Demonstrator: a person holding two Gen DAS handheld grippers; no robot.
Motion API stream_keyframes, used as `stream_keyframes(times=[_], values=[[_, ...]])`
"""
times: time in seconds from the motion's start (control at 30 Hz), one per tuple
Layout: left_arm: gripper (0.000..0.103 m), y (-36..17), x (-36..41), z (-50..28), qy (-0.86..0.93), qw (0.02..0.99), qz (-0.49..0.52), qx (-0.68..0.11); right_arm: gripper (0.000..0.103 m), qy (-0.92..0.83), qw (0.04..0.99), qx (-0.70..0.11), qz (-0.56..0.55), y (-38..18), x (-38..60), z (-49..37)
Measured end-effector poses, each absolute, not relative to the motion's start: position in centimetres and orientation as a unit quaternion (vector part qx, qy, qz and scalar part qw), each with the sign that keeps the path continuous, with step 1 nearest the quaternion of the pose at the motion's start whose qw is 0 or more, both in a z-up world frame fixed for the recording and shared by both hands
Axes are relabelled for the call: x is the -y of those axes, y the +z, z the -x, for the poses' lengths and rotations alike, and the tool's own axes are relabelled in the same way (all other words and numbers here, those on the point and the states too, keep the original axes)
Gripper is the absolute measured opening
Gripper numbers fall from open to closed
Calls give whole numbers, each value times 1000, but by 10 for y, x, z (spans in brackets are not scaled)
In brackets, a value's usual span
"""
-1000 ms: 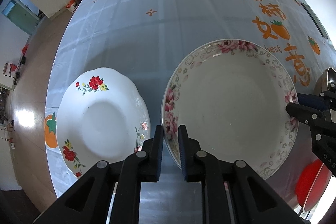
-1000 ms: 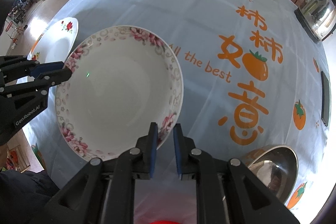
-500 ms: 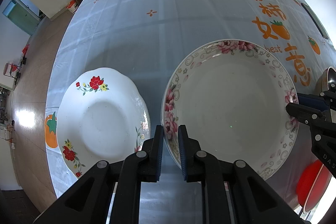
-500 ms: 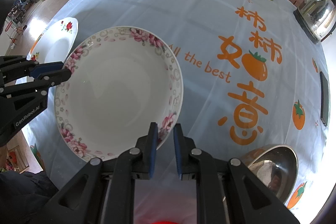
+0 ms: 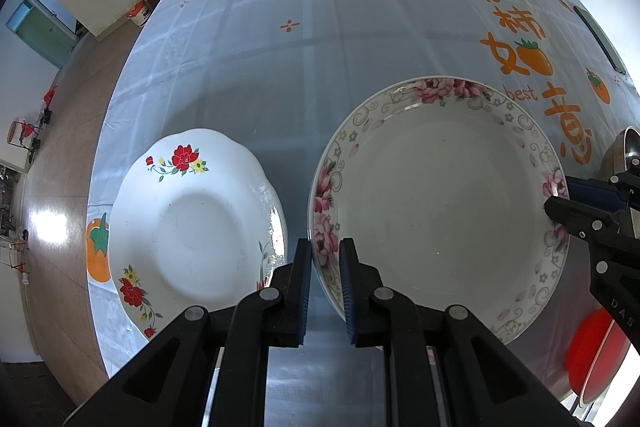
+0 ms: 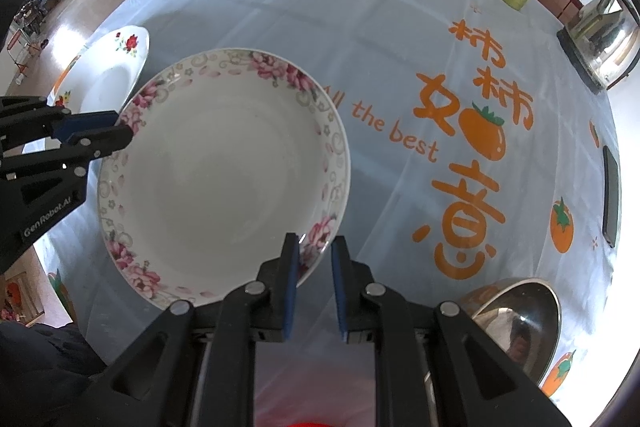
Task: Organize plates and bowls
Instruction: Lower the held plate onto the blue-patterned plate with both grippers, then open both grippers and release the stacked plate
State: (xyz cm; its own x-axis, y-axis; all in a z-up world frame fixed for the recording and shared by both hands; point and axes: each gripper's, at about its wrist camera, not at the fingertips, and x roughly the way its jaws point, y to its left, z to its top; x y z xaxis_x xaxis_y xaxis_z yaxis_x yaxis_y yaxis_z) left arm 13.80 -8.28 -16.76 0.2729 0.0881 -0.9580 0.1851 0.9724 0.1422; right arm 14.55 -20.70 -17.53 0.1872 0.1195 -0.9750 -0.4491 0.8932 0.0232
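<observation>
Gripping opposite sides of one dish, you have both tools clamped on the pink-flowered bowl (image 5: 440, 195): your left gripper (image 5: 325, 267) pinches its glossy rim between narrow-set ribbed blue pads, and your right gripper (image 6: 313, 267) bites the rim across from it the same way, jaws nearly together. It is a round, deep, glazed ceramic bowl with a band of pink blossoms and grey scrolls, and it sits above the table (image 5: 320, 39), whose smooth pale-blue cloth is printed with orange persimmons and lettering. Just beside it to your left lies the scalloped white plate (image 5: 188, 227), shiny, wavy-edged, with red flower sprigs. Near your right gripper rests a polished steel bowl (image 6: 516, 319) with a mirror-like inside, and a red bowl (image 5: 592, 351) shows at the table's edge.
</observation>
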Motion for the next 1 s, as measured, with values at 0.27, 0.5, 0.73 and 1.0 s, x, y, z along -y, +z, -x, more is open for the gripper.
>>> stream_keyframes(times=[0.27,0.5,0.73,1.0], values=[[16,-167,82,-138,-31,791,-111,-601,17,184,763,-603,142,-176,206,-144],[15,-167,82,-138,-30,792,-109,-600,17,181,765,-597,160,-177,203,-140],[15,-165,79,-138,-25,796,-102,-597,20,182,767,-592,169,-178,202,-138],[15,-157,71,-137,-19,801,-86,-592,22,178,770,-587,176,-176,200,-134]])
